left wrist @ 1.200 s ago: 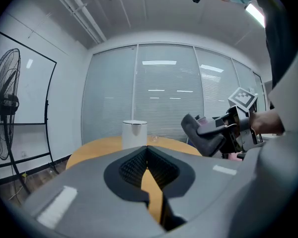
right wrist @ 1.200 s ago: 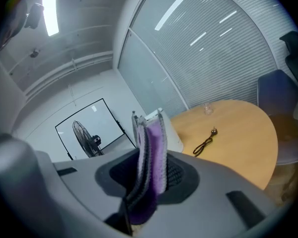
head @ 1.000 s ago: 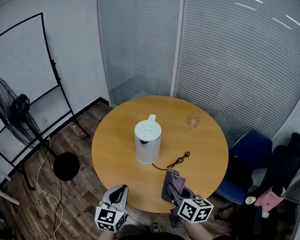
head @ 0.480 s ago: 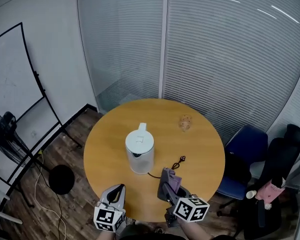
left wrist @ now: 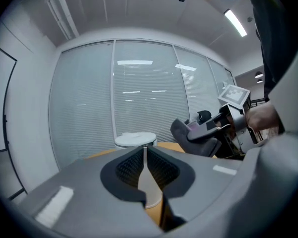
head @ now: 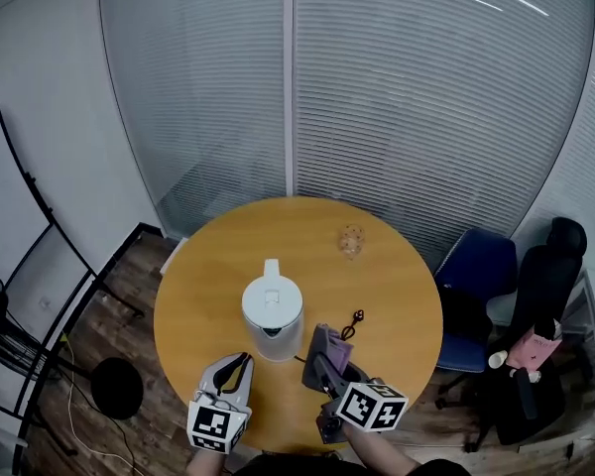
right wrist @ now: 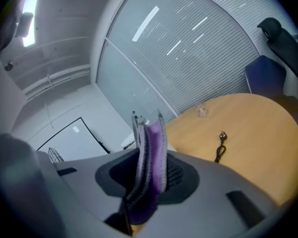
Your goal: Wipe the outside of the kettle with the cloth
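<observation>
- Head view: a white kettle stands upright with its lid shut on the round wooden counter, left of the middle and toward the person's edge
- Same view: a black power cord lies loose on the counter just right of the kettle, and a small clear object sits well apart near the far rim; I cannot tell what it is
- Same view: the left hand-held gripper hangs over the near edge, just in front of the kettle and not touching it
- Same view: the right hand-held gripper is beside it to the right, with a purple cloth sticking up from its jaws, near the kettle's base but clear of it
- Same view: a blue chair and a black chair stand off to the right of the counter, and a frosted glass wall runs behind it
- Left gripper view: the jaws are pressed together with nothing between them; the kettle's white lid shows just beyond the tips, and the right hand-held gripper with its cloth is off to the right
- Right gripper view: the jaws are clamped on the folded cloth, which stands upright between them and hides most of the kettle behind it; the power cord and the clear object lie on the bare counter to the right
</observation>
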### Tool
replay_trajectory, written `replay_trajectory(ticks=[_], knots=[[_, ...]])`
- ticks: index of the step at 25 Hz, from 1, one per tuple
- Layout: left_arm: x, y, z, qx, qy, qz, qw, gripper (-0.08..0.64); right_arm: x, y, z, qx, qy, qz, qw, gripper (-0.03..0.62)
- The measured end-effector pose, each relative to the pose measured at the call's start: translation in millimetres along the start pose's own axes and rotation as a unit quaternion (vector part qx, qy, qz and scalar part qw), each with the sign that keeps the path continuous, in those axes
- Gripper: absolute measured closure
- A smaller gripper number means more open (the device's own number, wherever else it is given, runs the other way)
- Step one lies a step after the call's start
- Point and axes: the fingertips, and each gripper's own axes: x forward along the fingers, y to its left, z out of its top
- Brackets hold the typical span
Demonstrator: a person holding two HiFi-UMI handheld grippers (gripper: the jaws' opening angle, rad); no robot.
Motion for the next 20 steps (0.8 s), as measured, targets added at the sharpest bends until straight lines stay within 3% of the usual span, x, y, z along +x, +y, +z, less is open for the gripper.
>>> replay_trajectory(ticks=[5,9,14,18,20], knots=[[21.7,16.2,16.7,0.057,-0.015,-0.054,0.9968,0.548,23.1,5.3,9.3,0.035,-0.047,-0.02,0.998,0.492],[38.0,19.4,31.1,0.115,-0.028,-0.106,0.9874,0.548,36.4,5.2,15.4,0.075,-0.095,-0.036,0.992,0.492],[56.1,25.8,45.8,0.152,-0.039,-0.146,0.9767,0.546,47.5,14.8,17.9,0.099,-0.128,-0.045,0.986,0.492],[69.5,22.8,39.0,0.179,-0.025,-0.185,0.9658,0.54,51.7,16.1,16.7,0.109,-0.149,-0.064,0.981,0.492],[77.0,21.0,29.4,0.187,-0.006,-0.201,0.9615,0.482,53.3,14.4,14.2,0.115,-0.159,-0.073,0.978,0.492]])
